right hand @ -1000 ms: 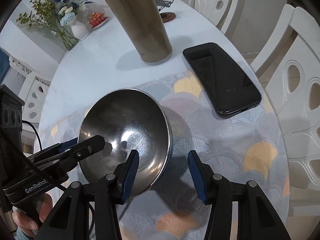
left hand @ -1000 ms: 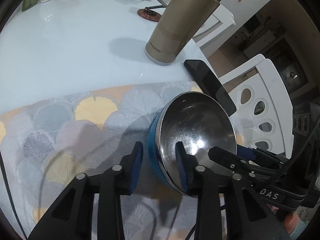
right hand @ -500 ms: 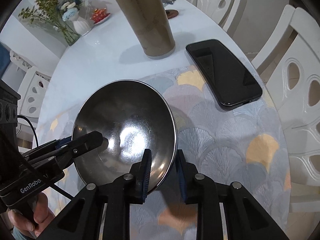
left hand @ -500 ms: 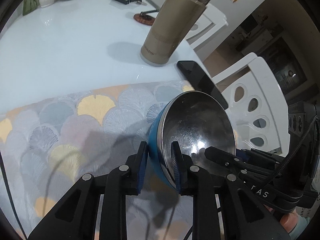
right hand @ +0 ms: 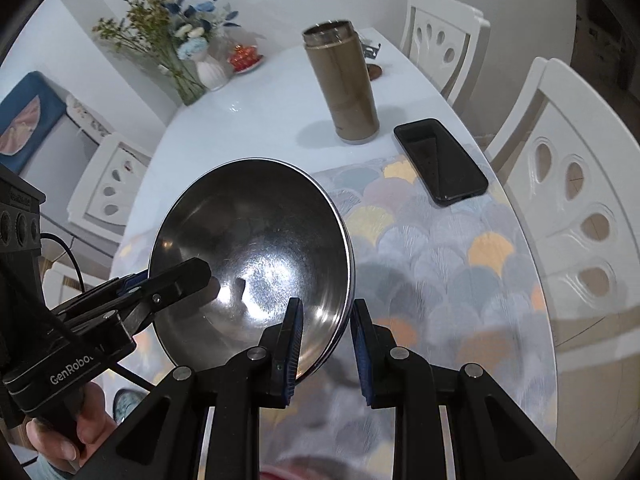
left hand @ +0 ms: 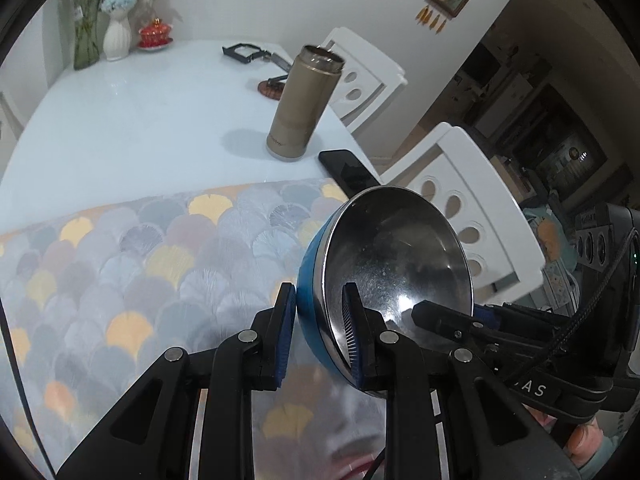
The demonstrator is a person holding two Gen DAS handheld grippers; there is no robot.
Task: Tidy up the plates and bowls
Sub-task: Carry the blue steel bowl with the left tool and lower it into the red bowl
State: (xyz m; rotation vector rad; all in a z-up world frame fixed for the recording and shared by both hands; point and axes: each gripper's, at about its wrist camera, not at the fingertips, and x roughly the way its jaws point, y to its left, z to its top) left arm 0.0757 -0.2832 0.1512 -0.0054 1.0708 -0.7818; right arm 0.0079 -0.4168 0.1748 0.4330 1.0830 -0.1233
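With both claws clamped on opposite rims, the left claw (left hand: 320,328) and right claw (right hand: 325,344) hold the steel bowl (right hand: 256,256) tilted above the patterned mat (right hand: 452,248) at lower centre; next, I judge, carry it level to its stacking spot.

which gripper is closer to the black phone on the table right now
Right. The right gripper clamps the bowl rim on the side facing the phone; the left gripper clamps the opposite rim, with the bowl between it and the phone.
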